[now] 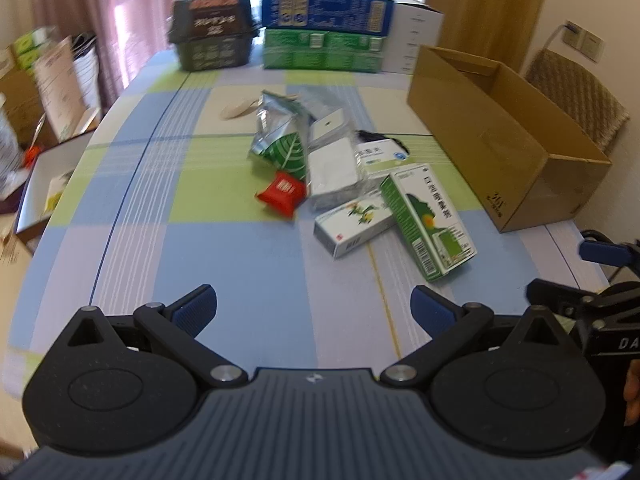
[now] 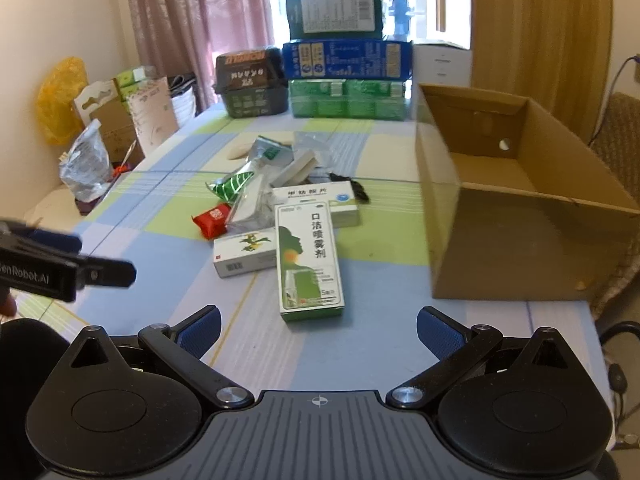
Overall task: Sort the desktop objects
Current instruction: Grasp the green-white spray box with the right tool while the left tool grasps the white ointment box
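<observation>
Both the left tongs point(image 1: 314, 308) and right tongs point(image 2: 319, 330) gape empty short of the green spray box point(image 2: 310, 260)

Bright window glare, fisheye-warped edges

This is a room in a home. A table under a blue-and-green checked cloth point(image 2: 168, 236) stands before pink curtains point(image 2: 200, 20) and a wooden door point(image 2: 540, 40). A woven chair point(image 1: 580, 92) sits beside it, and stacked printed cartons point(image 2: 348, 80) and household clutter line the wall.
</observation>
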{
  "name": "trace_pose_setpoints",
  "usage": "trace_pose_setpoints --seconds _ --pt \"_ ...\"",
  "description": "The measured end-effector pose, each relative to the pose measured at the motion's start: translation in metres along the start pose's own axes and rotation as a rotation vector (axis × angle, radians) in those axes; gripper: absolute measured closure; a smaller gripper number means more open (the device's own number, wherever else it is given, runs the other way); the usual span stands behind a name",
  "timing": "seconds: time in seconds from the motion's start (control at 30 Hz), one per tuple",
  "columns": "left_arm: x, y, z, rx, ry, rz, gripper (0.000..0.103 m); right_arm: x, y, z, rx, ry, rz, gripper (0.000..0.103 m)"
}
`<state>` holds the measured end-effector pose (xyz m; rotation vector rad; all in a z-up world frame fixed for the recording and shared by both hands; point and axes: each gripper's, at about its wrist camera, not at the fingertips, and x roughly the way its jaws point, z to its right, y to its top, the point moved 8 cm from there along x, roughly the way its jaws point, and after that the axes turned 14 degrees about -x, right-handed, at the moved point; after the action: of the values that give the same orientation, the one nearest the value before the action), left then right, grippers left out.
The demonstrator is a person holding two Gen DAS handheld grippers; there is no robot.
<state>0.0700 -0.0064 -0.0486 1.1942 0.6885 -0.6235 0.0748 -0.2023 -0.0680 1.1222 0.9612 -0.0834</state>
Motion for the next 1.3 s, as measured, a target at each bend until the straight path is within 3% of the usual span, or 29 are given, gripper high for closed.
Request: trace_pose_setpoints --seconds 0.43,0.57,0.67,0.93,1.0,1.13,1.2,1.3 --pt "0.052 0.033 -0.001 0.226 -0.019 -0.036 0.002 0.065 0.001 0.001 -0.047 0.02 -0.058 0.002" --pt "0.073 0.034 0.004 0.295 -0.061 -0.065 0.006 0.08 0.004 0.002 -0.069 0.026 -0.052 0.004" --pt "0.089 0.032 0.009 0.353 -0.091 -0.08 0.014 0.093 0.005 0.002 -0.092 0.035 -0.065 0.016" --pt "0.124 0.027 0.024 0.453 -0.167 -0.11 0.024 0.105 0.003 0.009 -0.091 0.042 -0.083 0.035" --pt "0.131 0.027 0.029 0.465 -0.178 -0.107 0.024 0.105 0.0 0.01 -0.089 0.04 -0.091 0.048" --pt "0.144 0.026 0.036 0.471 -0.187 -0.124 0.042 0.102 -0.002 0.015 -0.074 0.025 -0.094 0.049" --pt "0.147 0.024 0.038 0.465 -0.183 -0.13 0.056 0.099 -0.004 0.016 -0.069 0.012 -0.103 0.049" --pt "0.143 0.018 0.04 0.438 -0.168 -0.14 0.065 0.094 -0.008 0.018 -0.052 -0.012 -0.117 0.049"
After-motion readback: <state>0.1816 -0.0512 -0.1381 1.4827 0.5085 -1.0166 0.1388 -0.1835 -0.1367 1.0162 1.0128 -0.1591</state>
